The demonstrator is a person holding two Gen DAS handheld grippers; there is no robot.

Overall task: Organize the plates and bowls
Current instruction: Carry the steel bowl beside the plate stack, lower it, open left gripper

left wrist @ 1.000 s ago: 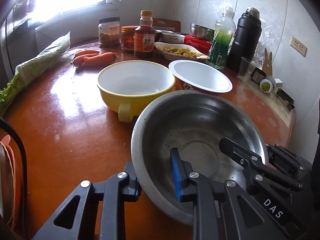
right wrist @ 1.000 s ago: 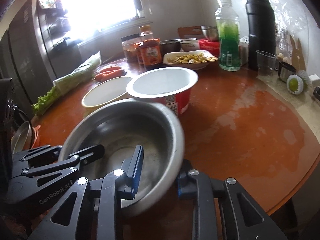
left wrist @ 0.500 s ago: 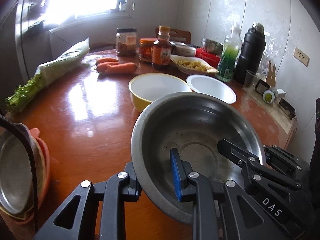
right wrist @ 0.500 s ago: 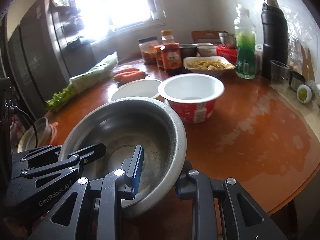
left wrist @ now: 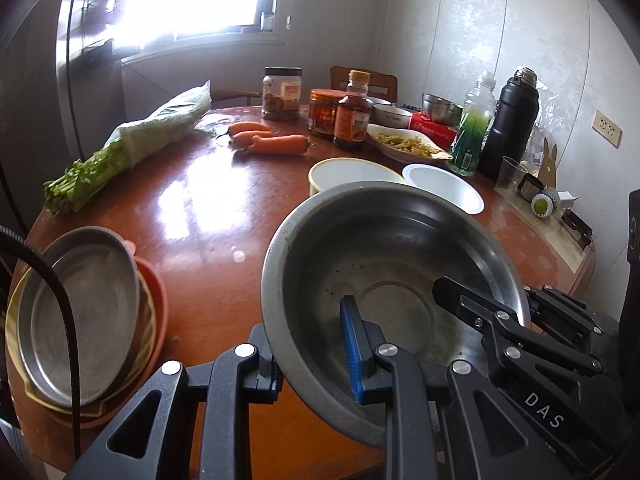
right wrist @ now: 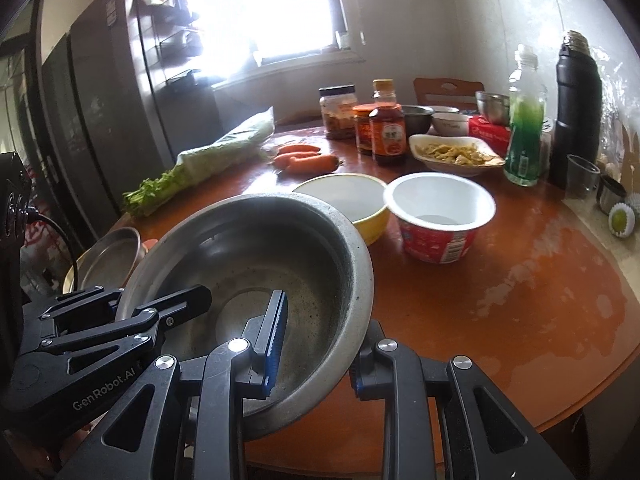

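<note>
A large steel bowl (left wrist: 384, 256) (right wrist: 256, 252) hangs above the near edge of the round table. My left gripper (left wrist: 312, 354) is shut on its near-left rim. My right gripper (right wrist: 314, 354) is shut on its near-right rim, one finger inside and one outside. A stack of plates (left wrist: 80, 308), steel on top of yellow and orange ones, sits at the table's near left; it also shows in the right wrist view (right wrist: 110, 258). A yellow bowl (right wrist: 344, 204) and a red-and-white paper bowl (right wrist: 440, 216) stand just beyond the steel bowl.
Carrots (left wrist: 276, 142), bagged greens (left wrist: 136, 148), jars and a sauce bottle (left wrist: 352, 114), a dish of food (left wrist: 408, 146), a green bottle (left wrist: 472, 128) and a black flask (left wrist: 508, 120) crowd the far side. A dark cabinet (right wrist: 100, 120) stands left of the table.
Both grippers have lifted the steel bowl and drawn it back toward the near table edge. The plate stack has come into view on the left.
</note>
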